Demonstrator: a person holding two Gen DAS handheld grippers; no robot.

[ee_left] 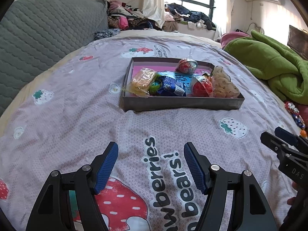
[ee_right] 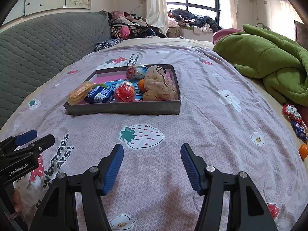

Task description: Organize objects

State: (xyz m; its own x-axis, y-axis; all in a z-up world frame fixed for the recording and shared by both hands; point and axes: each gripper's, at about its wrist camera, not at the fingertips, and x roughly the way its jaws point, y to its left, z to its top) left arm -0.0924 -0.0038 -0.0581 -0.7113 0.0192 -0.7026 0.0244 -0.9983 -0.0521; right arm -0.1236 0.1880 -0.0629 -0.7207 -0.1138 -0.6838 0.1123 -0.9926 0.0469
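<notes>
A shallow dark box (ee_left: 181, 104) (ee_right: 123, 109) sits mid-bed. Inside lie a yellow cracker pack (ee_left: 142, 80) (ee_right: 79, 92), a blue snack packet (ee_left: 171, 85) (ee_right: 100, 95), two red capsule toys (ee_left: 202, 87) (ee_right: 124, 92), an orange (ee_right: 141, 85) and a beige mesh pouch (ee_left: 223, 84) (ee_right: 159, 86). My left gripper (ee_left: 151, 152) hovers open over the bedspread, well short of the box, nothing between its fingers. My right gripper (ee_right: 152, 152) is open too, holding nothing, right of the left one. At the bed's right edge lie wrapped candies (ee_right: 294, 121) (ee_left: 294, 113) and a loose orange (ee_right: 303, 150).
The pink strawberry-print bedspread (ee_right: 202, 96) covers the bed. A grey quilted headboard cushion (ee_left: 44, 30) rises on the left. A green blanket (ee_right: 269, 57) is heaped at the right. Piled clothes (ee_left: 130, 17) lie under the window at the back.
</notes>
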